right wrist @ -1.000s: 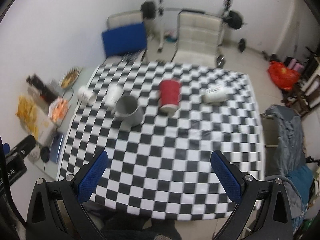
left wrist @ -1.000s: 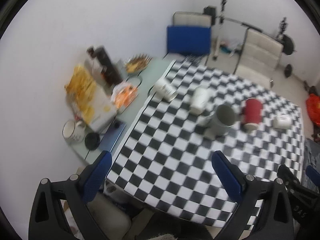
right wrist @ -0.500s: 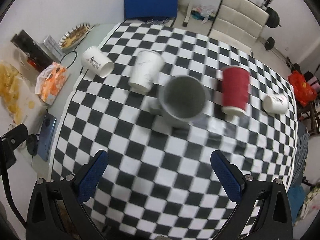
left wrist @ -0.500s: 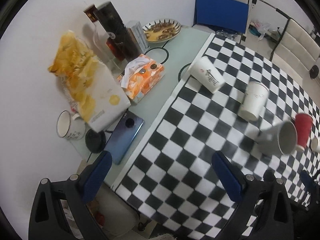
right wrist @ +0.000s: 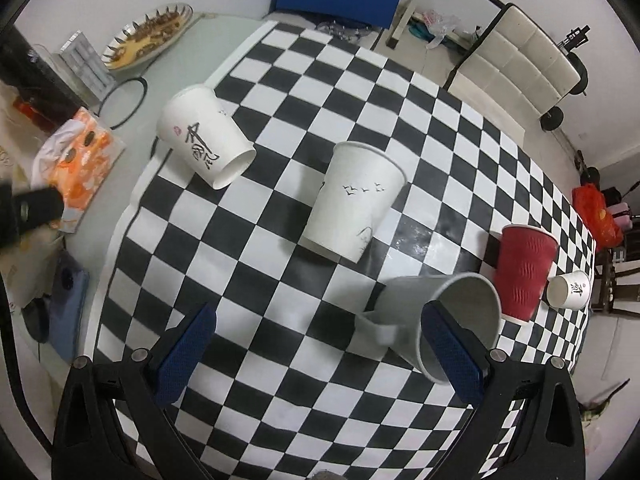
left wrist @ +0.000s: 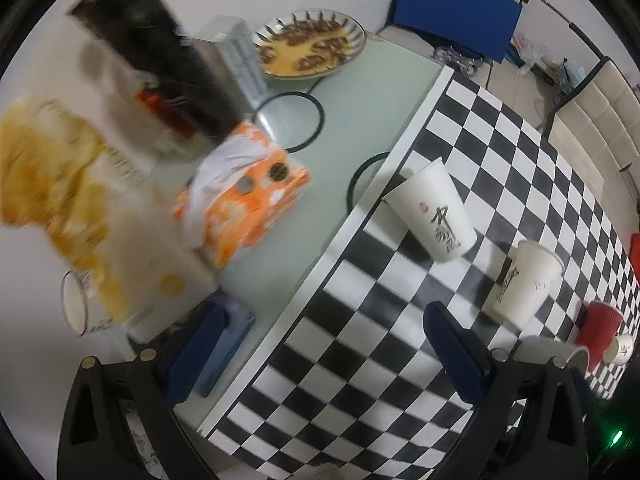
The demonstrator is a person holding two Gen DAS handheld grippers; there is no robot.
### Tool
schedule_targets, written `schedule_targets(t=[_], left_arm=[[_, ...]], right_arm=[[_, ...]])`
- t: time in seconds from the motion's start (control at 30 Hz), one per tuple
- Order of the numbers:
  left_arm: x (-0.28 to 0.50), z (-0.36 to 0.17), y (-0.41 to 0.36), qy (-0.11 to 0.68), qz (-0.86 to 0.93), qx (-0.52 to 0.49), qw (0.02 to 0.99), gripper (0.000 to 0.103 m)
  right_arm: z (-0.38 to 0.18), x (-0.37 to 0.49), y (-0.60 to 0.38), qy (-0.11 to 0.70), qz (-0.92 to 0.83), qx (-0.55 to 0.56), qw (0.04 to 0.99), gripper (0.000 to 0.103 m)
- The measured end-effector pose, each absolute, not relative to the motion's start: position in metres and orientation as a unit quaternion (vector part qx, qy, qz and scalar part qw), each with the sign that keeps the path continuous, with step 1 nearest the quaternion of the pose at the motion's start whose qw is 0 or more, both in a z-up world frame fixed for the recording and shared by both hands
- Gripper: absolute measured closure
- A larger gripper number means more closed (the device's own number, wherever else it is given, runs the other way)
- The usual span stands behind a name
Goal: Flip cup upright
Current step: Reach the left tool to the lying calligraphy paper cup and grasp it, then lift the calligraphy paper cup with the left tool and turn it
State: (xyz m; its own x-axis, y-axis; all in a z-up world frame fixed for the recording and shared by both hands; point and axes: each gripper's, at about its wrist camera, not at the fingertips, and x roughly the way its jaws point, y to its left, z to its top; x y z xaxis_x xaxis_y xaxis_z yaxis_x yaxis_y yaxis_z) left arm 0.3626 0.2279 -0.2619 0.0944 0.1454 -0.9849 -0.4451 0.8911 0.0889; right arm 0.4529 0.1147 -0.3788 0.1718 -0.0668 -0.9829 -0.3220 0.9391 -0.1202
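Several cups lie on the checkered cloth. A white cup with black calligraphy lies on its side at the left; it also shows in the left wrist view. A white cup with birds stands mouth down. A grey mug lies on its side, mouth toward me, by my right gripper's right finger. A red cup stands mouth down. A small white cup lies beyond it. My right gripper is open and empty. My left gripper is open and empty over the cloth's left edge.
Left of the cloth, on the pale table, are an orange tissue pack, a snack bag, a dark box, a plate of food, a phone and an enamel mug. Chairs stand behind.
Both grippers have dropped lower and closer to the table. The left view swung left toward the clutter. The grey mug now sits next to my right gripper's right finger.
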Motion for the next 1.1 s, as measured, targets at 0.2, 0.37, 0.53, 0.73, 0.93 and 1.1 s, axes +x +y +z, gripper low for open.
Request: schedule_targets(t=[0.2,0.37,0.53,0.73,0.93,1.1], left_arm=[[0.398,-0.305,0.235,0.676,0.174,-0.15,0.7,0.002],[0.417,-0.339,0.241,0.694,0.142,-0.211,0.673,0.002],[0.43,-0.367,0.241,0.697,0.118,-0.261,0.657,0.002],[0.435,-0.394,0.235,0.701,0.104,-0.286,0.645,0.002],[0.437,-0.408,0.23,0.699,0.1,-0.273,0.653,0.011],[0.439,-0.395,0.239,0.689,0.095,-0.242,0.676,0.035]], right_arm=[[-0.399,0.473,0.121,0.655,0.059,-0.161,0.736,0.0],[-0.407,0.485,0.124,0.664,0.045,-0.162,0.729,0.0],[-0.416,0.499,0.127,0.67,0.029,-0.173,0.721,0.0],[-0.425,0.507,0.129,0.67,0.01,-0.21,0.712,0.0],[-0.431,0.512,0.125,0.675,0.002,-0.215,0.706,0.0],[-0.433,0.514,0.124,0.676,-0.001,-0.218,0.704,0.0]])
